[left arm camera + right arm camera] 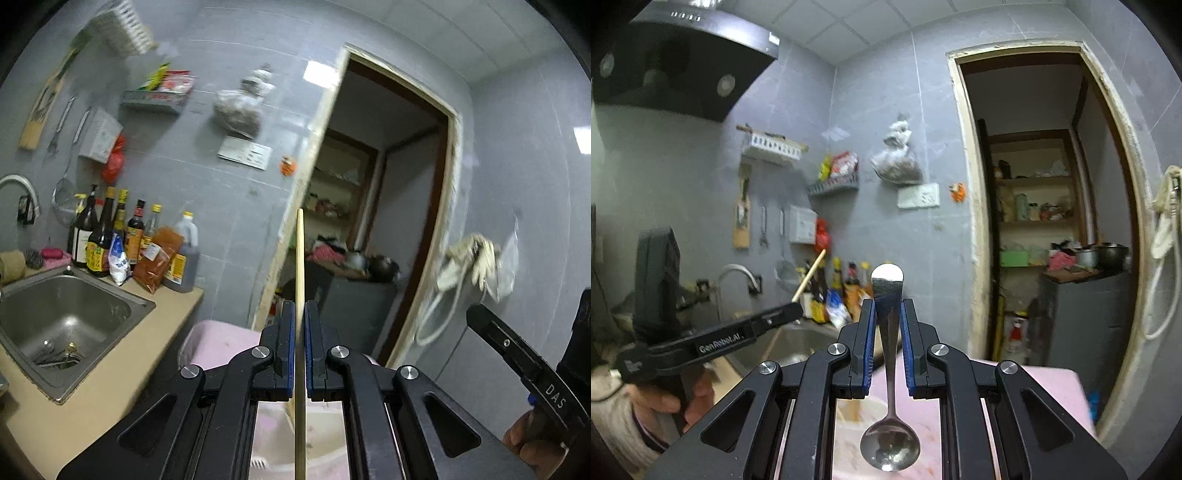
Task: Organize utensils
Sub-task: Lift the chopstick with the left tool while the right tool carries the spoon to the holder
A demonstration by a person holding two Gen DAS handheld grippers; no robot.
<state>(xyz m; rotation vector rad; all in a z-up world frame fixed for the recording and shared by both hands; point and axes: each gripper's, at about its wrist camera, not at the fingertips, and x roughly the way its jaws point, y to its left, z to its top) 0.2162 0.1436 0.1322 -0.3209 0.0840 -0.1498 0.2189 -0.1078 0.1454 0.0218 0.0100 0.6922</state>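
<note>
A pale wooden chopstick (pixel 300 258) is pinched upright between the blue pads of my left gripper (pixel 300 308), which is shut on it; its tip pokes out past the fingers. A steel spoon (pixel 889 446) is clamped by its handle in my right gripper (pixel 888 306), bowl hanging toward the camera and the flat handle end above the fingertips. Both grippers are held level, up in the air, side by side. In the right wrist view the left gripper (pixel 792 308) shows at the left with the chopstick (pixel 809 275) slanting up from it. The right gripper (pixel 480 319) enters the left wrist view at the right edge.
A steel sink (pixel 122 314) with a few utensils at its drain is set in the beige counter at lower left. Sauce bottles (pixel 107 229) line the wall behind it. A pink tub (pixel 221 341) lies below the grippers. An open doorway (pixel 1045 206) is ahead, a range hood (pixel 676 62) upper left.
</note>
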